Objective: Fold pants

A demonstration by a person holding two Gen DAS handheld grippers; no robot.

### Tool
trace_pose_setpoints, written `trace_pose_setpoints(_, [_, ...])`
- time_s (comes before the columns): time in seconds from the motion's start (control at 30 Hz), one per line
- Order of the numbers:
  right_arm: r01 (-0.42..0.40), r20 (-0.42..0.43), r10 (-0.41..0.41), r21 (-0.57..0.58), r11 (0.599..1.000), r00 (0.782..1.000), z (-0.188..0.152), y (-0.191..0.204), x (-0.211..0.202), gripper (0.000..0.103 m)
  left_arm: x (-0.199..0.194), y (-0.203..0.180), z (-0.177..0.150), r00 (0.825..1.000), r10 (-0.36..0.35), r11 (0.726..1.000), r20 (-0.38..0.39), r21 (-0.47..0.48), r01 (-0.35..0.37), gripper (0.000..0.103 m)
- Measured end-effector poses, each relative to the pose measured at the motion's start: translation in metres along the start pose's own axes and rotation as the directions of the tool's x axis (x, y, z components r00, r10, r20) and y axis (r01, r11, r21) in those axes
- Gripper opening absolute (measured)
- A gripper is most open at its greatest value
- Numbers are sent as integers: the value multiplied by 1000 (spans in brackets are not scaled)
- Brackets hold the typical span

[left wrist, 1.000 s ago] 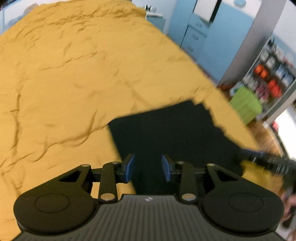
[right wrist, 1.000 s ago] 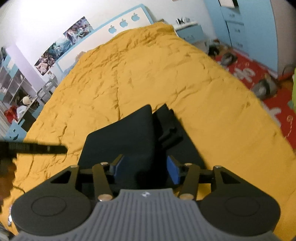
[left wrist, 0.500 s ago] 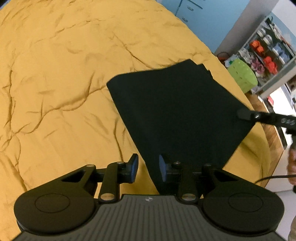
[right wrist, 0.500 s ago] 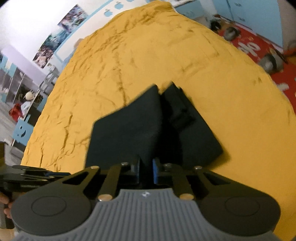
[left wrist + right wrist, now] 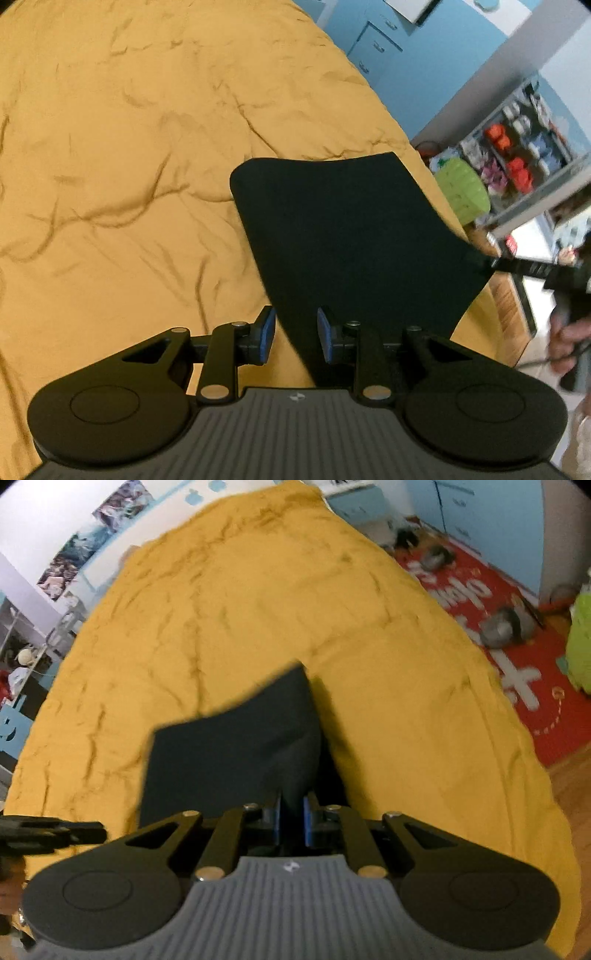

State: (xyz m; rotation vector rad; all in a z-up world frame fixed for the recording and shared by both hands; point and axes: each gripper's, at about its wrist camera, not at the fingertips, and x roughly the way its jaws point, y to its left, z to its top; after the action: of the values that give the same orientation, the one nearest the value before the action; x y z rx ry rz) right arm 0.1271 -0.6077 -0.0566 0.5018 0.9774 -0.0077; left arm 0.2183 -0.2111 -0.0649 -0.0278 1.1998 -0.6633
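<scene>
The black pants (image 5: 354,236) lie folded as a smooth, matte, roughly 4-sided panel on the bed's mustard-yellow cover (image 5: 122,155), a soft cloth creased with many shallow wrinkles. The right gripper (image 5: 291,821) has its blue-padded jaws pressed together, pinching a raised corner of the dark fabric, which curves up from the cover in a soft fold. The left gripper (image 5: 295,338) has its jaws spread a little, either side of the panel's near edge; whether the pads press it I cannot tell.
</scene>
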Motion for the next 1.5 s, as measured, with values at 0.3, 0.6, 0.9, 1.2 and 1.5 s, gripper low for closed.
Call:
trace_pose_setpoints(0.3, [75,51,-72,-75,994,996,1,-8,1,28,8,8,28,991,61,998,118,-30,-58,30])
trace_pose_setpoints(0.6, [2,22,2,-207,978,1000,46,18,51,19,60,-1,58,983,137,991,121,-23,-135,1])
trace_pose_setpoints(0.9, [12,-38,-18,-173,985,999,60,3,118,8,95,31,60,984,153,985,95,-92,-144,3])
trace_pose_setpoints(1.2, [32,76,-16,-221,975,997,38,22,53,18,26,-2,26,986,69,997,153,24,-74,4])
trace_pose_setpoints(1.5, [84,120,-45,-340,937,992,-37,38,-1,24,16,-29,-48,996,-52,994,76,98,44,3])
